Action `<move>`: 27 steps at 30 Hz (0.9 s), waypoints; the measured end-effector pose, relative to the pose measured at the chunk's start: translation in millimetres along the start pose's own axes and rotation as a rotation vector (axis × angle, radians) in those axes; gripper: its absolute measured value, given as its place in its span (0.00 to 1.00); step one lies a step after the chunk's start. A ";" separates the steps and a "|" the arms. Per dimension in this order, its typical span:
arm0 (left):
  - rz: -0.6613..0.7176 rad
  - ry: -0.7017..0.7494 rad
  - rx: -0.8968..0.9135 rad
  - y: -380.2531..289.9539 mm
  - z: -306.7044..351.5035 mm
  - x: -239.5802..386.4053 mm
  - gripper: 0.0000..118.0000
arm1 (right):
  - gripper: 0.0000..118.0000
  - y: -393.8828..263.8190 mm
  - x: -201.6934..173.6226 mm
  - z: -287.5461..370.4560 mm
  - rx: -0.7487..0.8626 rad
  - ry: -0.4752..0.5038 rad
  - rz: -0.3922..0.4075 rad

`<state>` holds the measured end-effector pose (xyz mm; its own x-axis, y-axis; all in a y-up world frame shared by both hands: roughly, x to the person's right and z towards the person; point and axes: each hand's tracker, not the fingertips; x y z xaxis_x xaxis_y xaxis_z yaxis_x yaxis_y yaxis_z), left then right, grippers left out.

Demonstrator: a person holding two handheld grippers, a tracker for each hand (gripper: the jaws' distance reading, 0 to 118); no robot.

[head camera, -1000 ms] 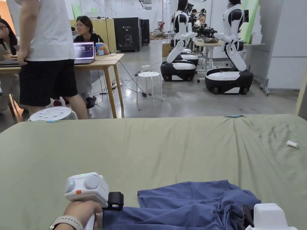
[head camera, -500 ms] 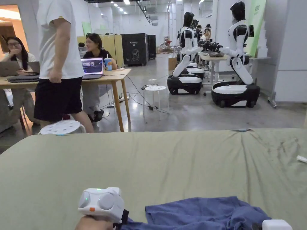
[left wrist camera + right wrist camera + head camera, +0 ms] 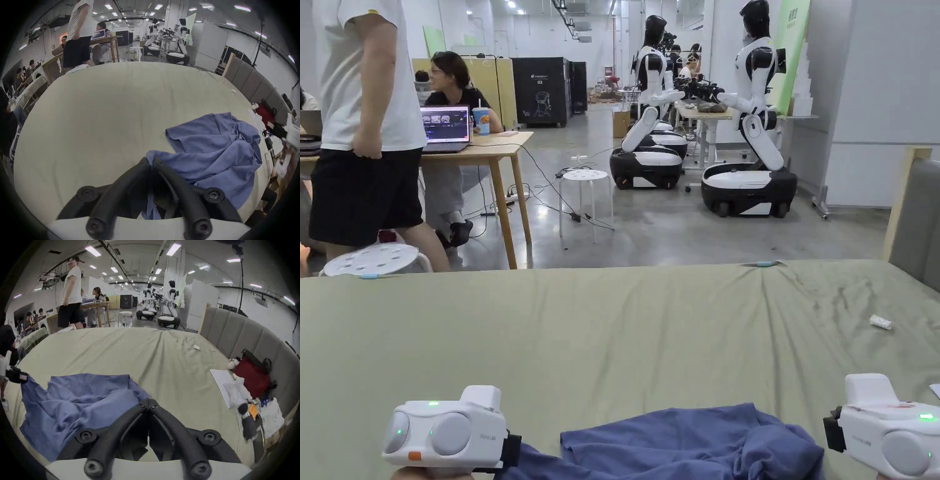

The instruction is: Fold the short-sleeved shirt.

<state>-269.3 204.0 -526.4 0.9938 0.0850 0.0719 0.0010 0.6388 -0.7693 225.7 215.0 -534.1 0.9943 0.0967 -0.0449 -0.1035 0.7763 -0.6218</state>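
Observation:
A crumpled blue short-sleeved shirt (image 3: pixel 687 444) lies on the green sheet at the near edge of the bed. In the left gripper view my left gripper (image 3: pixel 151 160) is shut on a bunched corner of the shirt (image 3: pixel 211 154), and fabric runs down between the jaws. Its white housing (image 3: pixel 447 434) sits left of the shirt in the head view. My right gripper (image 3: pixel 148 402) is shut with nothing between its jaws, its tips just off the shirt's (image 3: pixel 78 402) right edge. Its housing (image 3: pixel 887 428) sits right of the shirt.
The green sheet (image 3: pixel 612 325) stretches far ahead, with a small white scrap (image 3: pixel 880 322) at the right. A grey padded headboard (image 3: pixel 240 337) bounds the right side, with a red bag (image 3: pixel 253 378) and papers (image 3: pixel 222 386) beside it. A person (image 3: pixel 362 125) and a white stool (image 3: pixel 375 259) stand beyond the far edge.
My right gripper has come off the shirt's right side and now sits further right. The left gripper has shifted left with the shirt corner. The head camera has moved.

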 end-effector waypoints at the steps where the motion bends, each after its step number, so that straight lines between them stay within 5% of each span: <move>1: -0.002 -0.003 0.000 0.0 -0.5 -0.9 0.01 | 0.45 4.4 3.6 -12.1 -0.002 0.003 0.002; 3: -0.006 -0.004 0.001 0.1 -2.7 -3.1 0.01 | 1.00 11.6 10.1 -40.1 -0.092 0.028 -0.032; 10: -0.018 0.001 -0.004 4.4 -9.9 -5.0 0.01 | 0.92 1.0 9.8 -99.8 -0.152 0.010 -0.038; 14: -0.026 0.008 -0.016 4.5 -14.9 -4.6 0.01 | 0.82 -23.3 -10.7 -108.3 -0.348 0.151 -0.027; 15: -0.025 0.010 -0.018 4.2 -15.9 -5.2 0.01 | 0.63 -30.8 -18.2 -110.0 -0.382 0.175 0.006; 17: -0.024 0.018 -0.022 4.0 -16.8 -7.0 0.01 | 0.55 -29.7 -26.7 -99.6 -0.273 0.092 0.100; 19: -0.026 0.031 -0.022 3.1 -16.6 -8.6 0.01 | 0.32 -23.2 -25.8 -95.7 -0.320 0.117 0.037; 20: -0.027 0.044 -0.019 2.2 -16.0 -10.8 0.01 | 0.12 -19.8 -24.6 -90.2 -0.312 0.123 0.033; 21: -0.027 0.060 -0.013 1.3 -14.2 -12.3 0.01 | 0.06 -16.7 -23.3 -91.1 -0.298 0.114 0.026; 27: -0.055 0.100 0.023 -2.4 12.3 -15.0 0.00 | 0.06 4.3 -21.3 -44.6 -0.177 0.098 0.008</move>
<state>-285.6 210.6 -517.9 0.9984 -0.0269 0.0490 0.0546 0.6579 -0.7511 205.2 188.5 -570.7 0.9921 0.0349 -0.1208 -0.1142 0.6534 -0.7483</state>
